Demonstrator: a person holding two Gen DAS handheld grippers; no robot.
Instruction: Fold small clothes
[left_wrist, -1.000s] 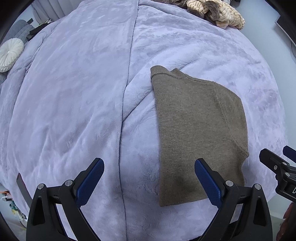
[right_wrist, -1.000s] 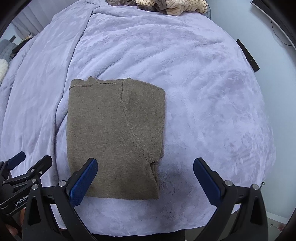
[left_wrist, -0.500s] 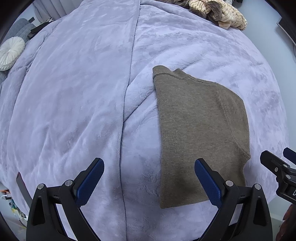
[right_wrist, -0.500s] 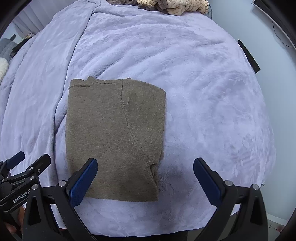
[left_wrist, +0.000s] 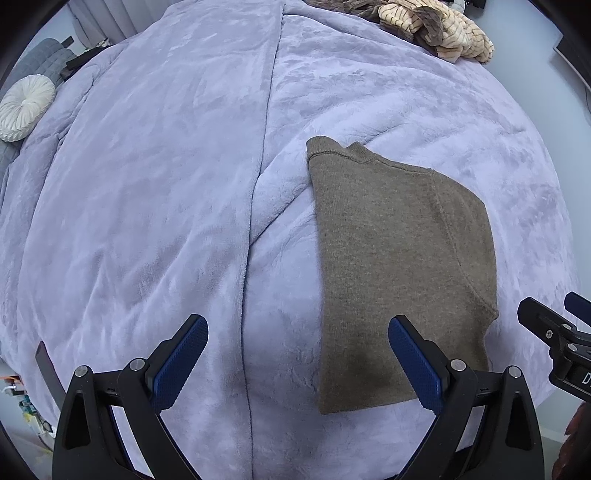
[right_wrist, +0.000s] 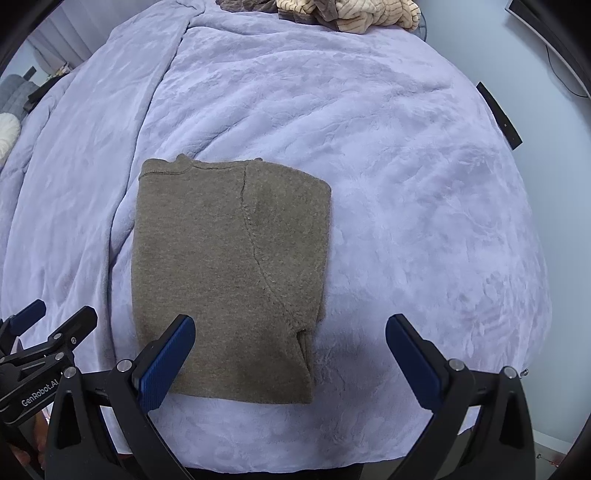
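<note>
Left wrist view: the left gripper (left_wrist: 297, 350) hangs over the bed (left_wrist: 147, 184) with its jaws wide apart and nothing between them. One brown sweater (left_wrist: 399, 266) lies at about three o'clock, folded into a narrow strip, its near hem beside the right-hand pad. One heap of unfolded clothes (left_wrist: 436, 26) sits at one o'clock, and one round white cushion (left_wrist: 26, 107) at ten.

Right wrist view: the right gripper (right_wrist: 290, 352) is likewise spread and empty. The sweater (right_wrist: 229, 266) lies dead centre, running toward six o'clock, where its hem meets the left pad. I judge the lengthwise folds done; the next move calls for both grippers to pinch the near hem and carry it up to the collar. The heap (right_wrist: 351, 14) is at twelve.
</note>
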